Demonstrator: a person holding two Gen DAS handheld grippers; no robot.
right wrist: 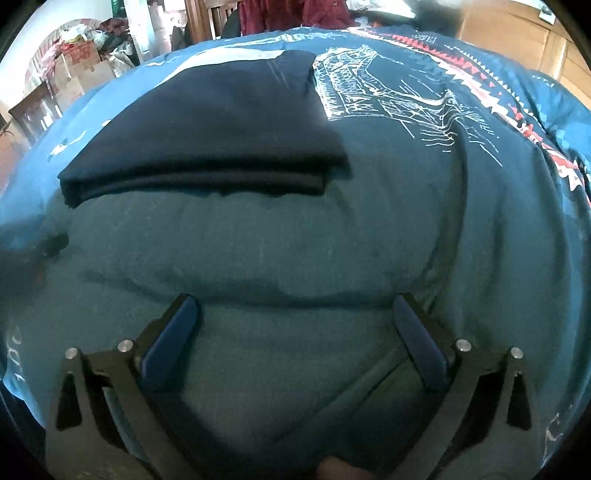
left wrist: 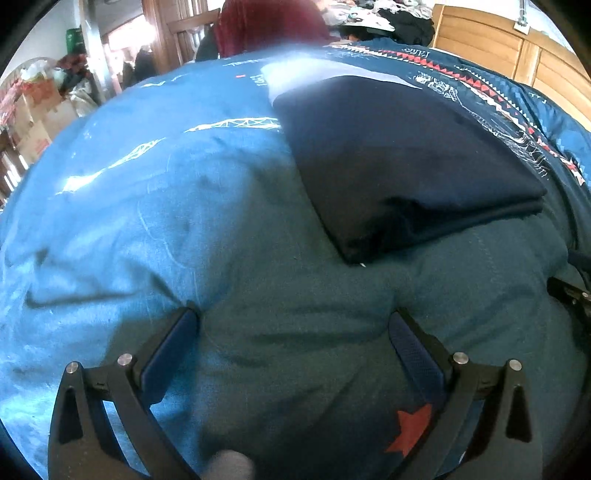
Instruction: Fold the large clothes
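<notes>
While the folded dark navy garment [left wrist: 402, 162] lies flat on the blue printed bedspread [left wrist: 147, 206], both grippers hover over bare cover just short of its near edge. The left gripper [left wrist: 295, 325] is released, its blue-padded fingers [left wrist: 173, 350] spread wide with nothing between them; the garment sits ahead and to its right, one corner pointing toward it. The right gripper [right wrist: 295, 314] is likewise spread apart and empty, with the garment's stacked folded edge [right wrist: 195, 181] ahead and slightly left. A soft ridge of bedspread bulges between each gripper and the cloth. White line drawings and a red-and-white triangle band [right wrist: 476, 85] run across the cover to the right of the garment. Beyond the bed stand cardboard boxes [left wrist: 37, 122], a dark red cloth [left wrist: 269, 26], heaped clothes [left wrist: 399, 18] and a wooden headboard [left wrist: 498, 48]
</notes>
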